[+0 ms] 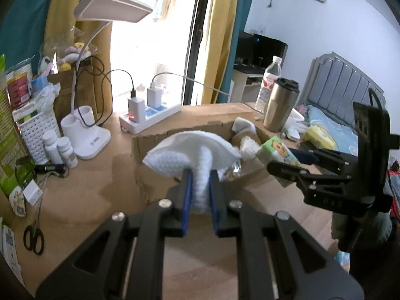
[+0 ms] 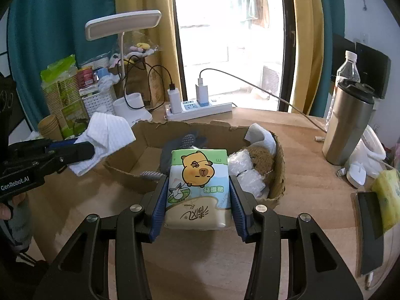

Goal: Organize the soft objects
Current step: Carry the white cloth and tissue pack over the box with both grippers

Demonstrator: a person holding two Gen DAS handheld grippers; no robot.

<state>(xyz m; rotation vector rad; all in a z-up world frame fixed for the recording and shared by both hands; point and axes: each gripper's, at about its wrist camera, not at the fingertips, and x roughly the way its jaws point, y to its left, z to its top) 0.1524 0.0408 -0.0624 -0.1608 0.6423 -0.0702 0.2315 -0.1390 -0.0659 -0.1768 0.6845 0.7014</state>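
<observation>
Behind cardboard box (image 2: 192, 130): power strip (image 2: 200, 108), lamp (image 2: 123, 25), tumbler (image 2: 346, 122)

One cloth (image 1: 190, 155), one tissue pack (image 2: 198, 187)

Desk lamp (image 2: 122, 28) far left of the jaws, power strip (image 2: 200, 110) straight ahead with two chargers (image 2: 175, 100) plugged in, steel tumbler (image 2: 347, 122) and water bottle (image 2: 346, 72) off right, scissors (image 1: 33, 240) near left, wooden table (image 2: 300, 180) beneath.
</observation>
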